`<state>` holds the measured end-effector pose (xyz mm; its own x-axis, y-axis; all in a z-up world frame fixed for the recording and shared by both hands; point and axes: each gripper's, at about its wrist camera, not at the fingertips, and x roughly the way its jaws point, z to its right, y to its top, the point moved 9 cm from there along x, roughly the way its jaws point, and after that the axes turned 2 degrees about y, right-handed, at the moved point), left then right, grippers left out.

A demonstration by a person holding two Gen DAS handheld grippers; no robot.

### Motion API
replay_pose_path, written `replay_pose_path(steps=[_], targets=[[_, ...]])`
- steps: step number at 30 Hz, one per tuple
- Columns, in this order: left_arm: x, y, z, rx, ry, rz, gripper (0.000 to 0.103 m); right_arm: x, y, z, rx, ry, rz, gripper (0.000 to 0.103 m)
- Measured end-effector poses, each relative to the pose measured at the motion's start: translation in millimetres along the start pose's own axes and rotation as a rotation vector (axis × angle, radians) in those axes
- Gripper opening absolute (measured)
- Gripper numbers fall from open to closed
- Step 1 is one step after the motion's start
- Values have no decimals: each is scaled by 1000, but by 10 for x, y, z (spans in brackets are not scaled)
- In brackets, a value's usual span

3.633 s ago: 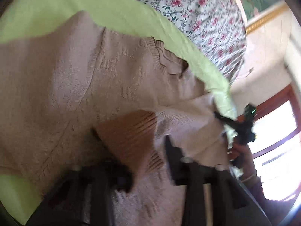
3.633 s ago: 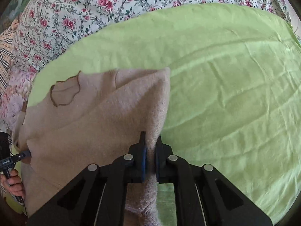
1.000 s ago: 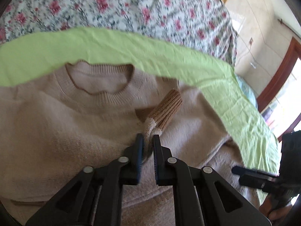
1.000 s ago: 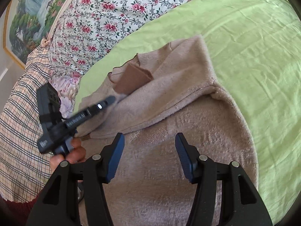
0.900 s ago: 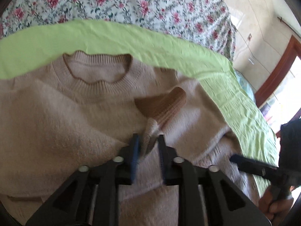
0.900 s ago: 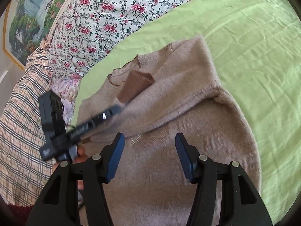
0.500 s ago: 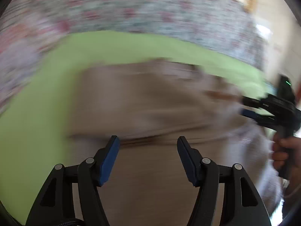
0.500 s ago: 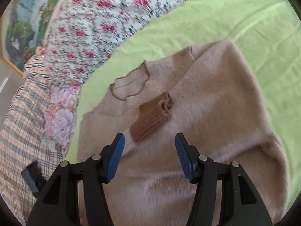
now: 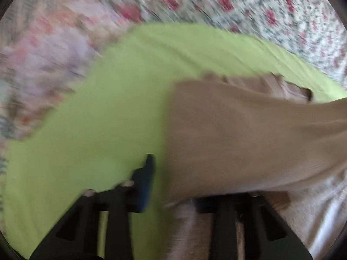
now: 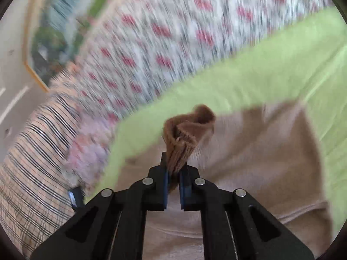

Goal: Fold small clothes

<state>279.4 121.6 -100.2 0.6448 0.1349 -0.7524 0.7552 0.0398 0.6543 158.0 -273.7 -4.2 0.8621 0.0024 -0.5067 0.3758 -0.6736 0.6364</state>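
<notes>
Blurred left wrist view: a beige knitted sweater (image 9: 249,134) lies spread on a lime-green bedsheet (image 9: 97,119), filling the right half of the picture. The left gripper (image 9: 173,186) hangs low over the sweater's left edge, its jaws closing. One blue-padded finger (image 9: 146,179) stands on the green sheet just beside that edge, while the other is hidden under the knit, so whether the pads press the cloth cannot be told. A floral quilt with pink roses (image 9: 238,2) lies behind.

Right wrist view: the right gripper (image 10: 172,178) is clamped together on the sweater's darker brown ribbed cuff (image 10: 184,138), which stands up bunched above the pads. The sweater's body spreads below and to the right on the sheet. A checked blanket (image 10: 32,162) lies at the left.
</notes>
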Motion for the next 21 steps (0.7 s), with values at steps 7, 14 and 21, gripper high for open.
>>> replay_pose_path(steps=[7, 14, 21], targets=[[-186, -232, -65, -61, 56, 34, 44, 149, -492, 758, 50, -173, -146, 9], [-64, -334, -156, -149, -57, -47, 58, 207, -848, 1053, 56, -261, -242, 9], [-134, -445, -229, -151, -139, -66, 70, -207, -572, 911, -20, -409, -150, 21]])
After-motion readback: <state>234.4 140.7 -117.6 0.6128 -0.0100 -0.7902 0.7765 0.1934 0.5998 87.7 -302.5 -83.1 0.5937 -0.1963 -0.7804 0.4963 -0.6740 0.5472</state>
